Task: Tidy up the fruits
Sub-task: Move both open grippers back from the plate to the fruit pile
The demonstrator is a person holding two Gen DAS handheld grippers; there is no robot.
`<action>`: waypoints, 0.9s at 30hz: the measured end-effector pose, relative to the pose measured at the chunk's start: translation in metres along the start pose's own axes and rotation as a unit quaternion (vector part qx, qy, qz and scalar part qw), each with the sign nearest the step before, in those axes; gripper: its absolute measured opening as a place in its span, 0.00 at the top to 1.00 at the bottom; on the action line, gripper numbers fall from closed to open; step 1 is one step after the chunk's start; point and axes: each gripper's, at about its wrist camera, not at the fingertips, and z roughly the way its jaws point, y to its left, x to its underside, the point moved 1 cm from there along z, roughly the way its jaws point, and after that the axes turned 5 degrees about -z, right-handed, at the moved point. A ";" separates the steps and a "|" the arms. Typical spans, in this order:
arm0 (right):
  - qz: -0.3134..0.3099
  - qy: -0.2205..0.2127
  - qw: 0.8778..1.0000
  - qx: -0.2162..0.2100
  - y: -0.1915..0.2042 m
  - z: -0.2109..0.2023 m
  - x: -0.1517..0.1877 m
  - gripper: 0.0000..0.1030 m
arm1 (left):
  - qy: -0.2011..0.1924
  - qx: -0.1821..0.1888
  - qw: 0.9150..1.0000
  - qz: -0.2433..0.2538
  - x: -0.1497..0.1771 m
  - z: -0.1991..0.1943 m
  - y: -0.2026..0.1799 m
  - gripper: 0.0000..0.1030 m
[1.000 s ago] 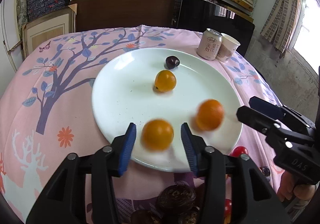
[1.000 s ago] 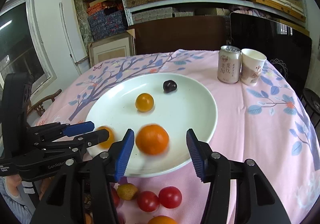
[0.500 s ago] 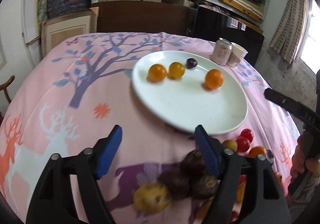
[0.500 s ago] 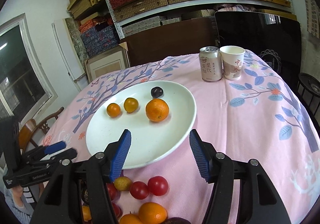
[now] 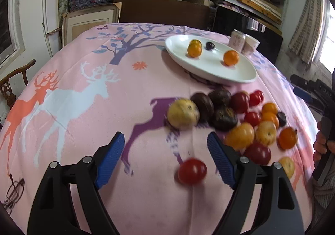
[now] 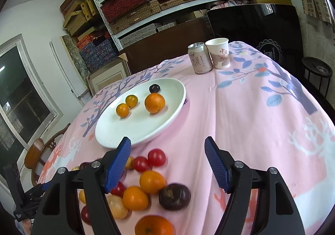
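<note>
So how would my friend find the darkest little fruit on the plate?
Look at the white plate on the pink tablecloth. Four fruits sit on it; the small dark purple fruit lies nearest the can. It alone isn't orange or yellow.

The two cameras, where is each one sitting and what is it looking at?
Left wrist: rides the left gripper, looking across the loose fruit pile toward the white plate; its open blue-padded fingers show.
Right wrist: rides the right gripper, facing the white plate, can and paper cup; its open fingers show.
Both see the plate, the pile, the can and the cup.
</note>
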 end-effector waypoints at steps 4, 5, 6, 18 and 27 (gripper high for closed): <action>0.003 0.002 1.000 0.005 -0.002 -0.008 0.014 0.24 | 0.000 0.005 1.000 -0.004 0.006 -0.010 -0.002 0.19; 0.003 0.001 1.000 0.005 -0.003 -0.010 0.015 0.24 | 0.006 0.006 1.000 -0.005 0.008 -0.010 -0.002 0.19; 0.004 0.001 1.000 0.006 -0.002 -0.011 0.016 0.24 | 0.013 0.009 1.000 -0.004 0.011 -0.010 -0.003 0.19; 0.003 0.009 1.000 0.004 -0.001 -0.013 0.023 0.23 | 0.044 -0.001 0.999 0.026 0.018 -0.003 -0.016 0.19; -0.040 0.038 0.998 0.007 0.016 -0.017 0.040 0.23 | 0.058 0.001 0.998 0.033 0.017 0.005 -0.020 0.19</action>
